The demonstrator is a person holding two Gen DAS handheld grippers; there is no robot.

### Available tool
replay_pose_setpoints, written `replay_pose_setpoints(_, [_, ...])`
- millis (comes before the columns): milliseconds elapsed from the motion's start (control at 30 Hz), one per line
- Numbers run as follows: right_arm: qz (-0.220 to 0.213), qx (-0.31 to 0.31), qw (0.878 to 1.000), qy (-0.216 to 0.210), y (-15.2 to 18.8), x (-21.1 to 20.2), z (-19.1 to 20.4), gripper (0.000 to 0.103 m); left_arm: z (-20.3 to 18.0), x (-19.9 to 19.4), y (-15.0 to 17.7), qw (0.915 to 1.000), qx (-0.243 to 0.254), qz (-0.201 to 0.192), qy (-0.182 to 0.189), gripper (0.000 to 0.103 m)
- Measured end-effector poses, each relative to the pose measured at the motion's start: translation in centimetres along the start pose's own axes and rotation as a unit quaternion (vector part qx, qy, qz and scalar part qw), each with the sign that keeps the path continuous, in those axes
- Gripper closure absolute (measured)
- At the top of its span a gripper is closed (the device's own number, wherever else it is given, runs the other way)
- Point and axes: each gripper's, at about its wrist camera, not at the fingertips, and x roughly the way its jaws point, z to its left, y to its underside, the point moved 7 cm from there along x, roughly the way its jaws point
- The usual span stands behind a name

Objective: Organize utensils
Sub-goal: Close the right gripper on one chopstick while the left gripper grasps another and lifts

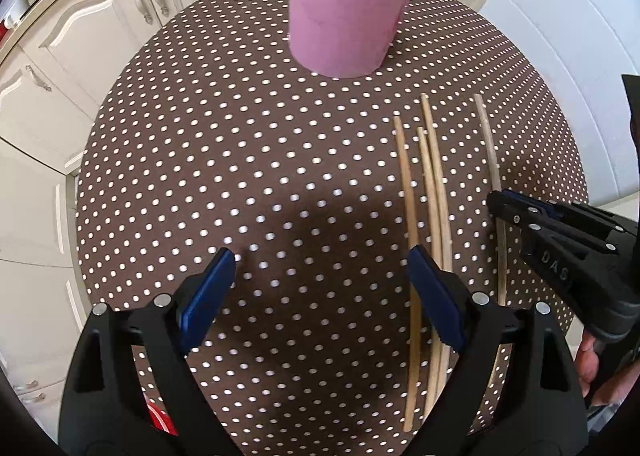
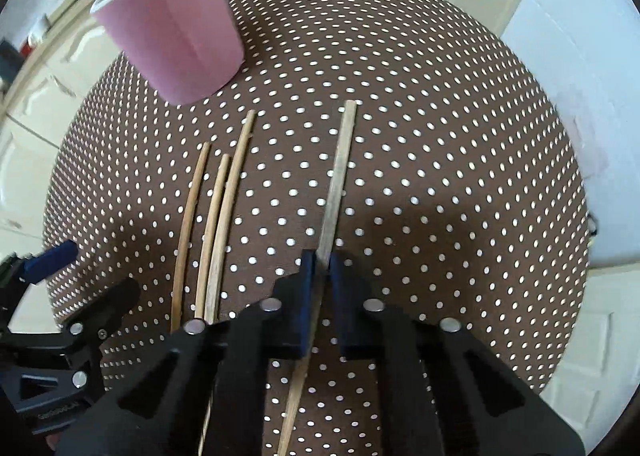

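Round table (image 1: 168,160) under a brown dotted cloth; pink cup (image 1: 344,12) standing upright toward the far edge, stick ends showing above its rim, so some chopsticks look already stowed.

Right gripper (image 2: 322,260): jaws pressed together on a single chopstick (image 2: 340,172), gripped partway along its length, with the far end pointing toward the far edge. Cannot tell whether the stick is off the cloth or resting on it.

Left gripper (image 1: 320,268): jaws wide apart, nothing between them, hovering over the near half of the table.

Three loose chopsticks (image 2: 218,212) lie side by side on the cloth, just to the left of the held one, roughly parallel with it; the two inner ones look to be touching. In the left wrist view they pass beneath the left gripper's right-hand finger.

Progress, by my reckoning: partway. One stick in hand needs carrying to the cup; three more remain on the table after it.
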Motion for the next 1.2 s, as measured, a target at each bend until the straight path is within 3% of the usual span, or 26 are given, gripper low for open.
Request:
replay_pose_setpoints(200, [0.007, 0.009, 1.000, -0.021, 0.3, -0.1, -0.4, 0.097, -1.9, 0.6, -0.2, 0.9999, 0.004, 0.003, 0.009, 0.017])
replay_pose_setpoints(300, [0.008, 0.018, 0.999, -0.034, 1.9, -0.8, -1.7, 0.097, -2.2, 1.2, -0.4, 0.9999, -0.002, 0.005, -0.013, 0.017])
replay_pose_setpoints(367, [0.008, 0.017, 0.999, -0.041, 2.4, -1.6, -3.4, 0.097, -2.6, 1.7, -0.4, 0.9998, -0.013, 0.011, -0.008, 0.017])
replay_pose_setpoints(567, [0.010, 0.018, 0.998, -0.053, 2.8, -2.0, -3.2, 0.097, -3.3, 3.6, -1.0, 0.9984, -0.012, 0.028, -0.047, 0.017])
replay_pose_setpoints(600, [0.011, 0.018, 0.998, -0.055, 2.7, -1.9, -3.2, 0.097, -3.6, 3.7, -1.0, 0.9984, -0.008, 0.024, -0.051, 0.025])
replay_pose_setpoints(667, [0.011, 0.018, 0.998, -0.060, 2.7, -1.8, -3.9, 0.098, -4.6, 3.3, -1.2, 0.9989, 0.004, 0.000, -0.047, 0.051])
replay_pose_setpoints(700, [0.012, 0.018, 0.998, -0.061, 2.6, -1.5, -3.1, 0.098, -5.0, 3.1, -1.3, 0.9988, 0.010, -0.006, -0.047, 0.070])
replay_pose_setpoints(800, [0.013, 0.016, 0.998, -0.065, 2.4, -1.2, -3.0, 0.098, -5.4, 3.1, -1.5, 0.9996, 0.007, -0.006, -0.027, 0.096])
replay_pose_setpoints(967, [0.018, 0.026, 0.997, -0.076, 2.4, -1.2, -3.1, 0.097, -4.2, 2.4, -1.8, 0.9997, -0.022, -0.009, -0.007, 0.097])
replay_pose_setpoints(1200, [0.027, 0.038, 0.995, -0.090, 2.4, -1.2, -3.6, 0.097, -2.6, 0.6, -0.7, 0.9991, -0.034, -0.022, -0.011, 0.097])
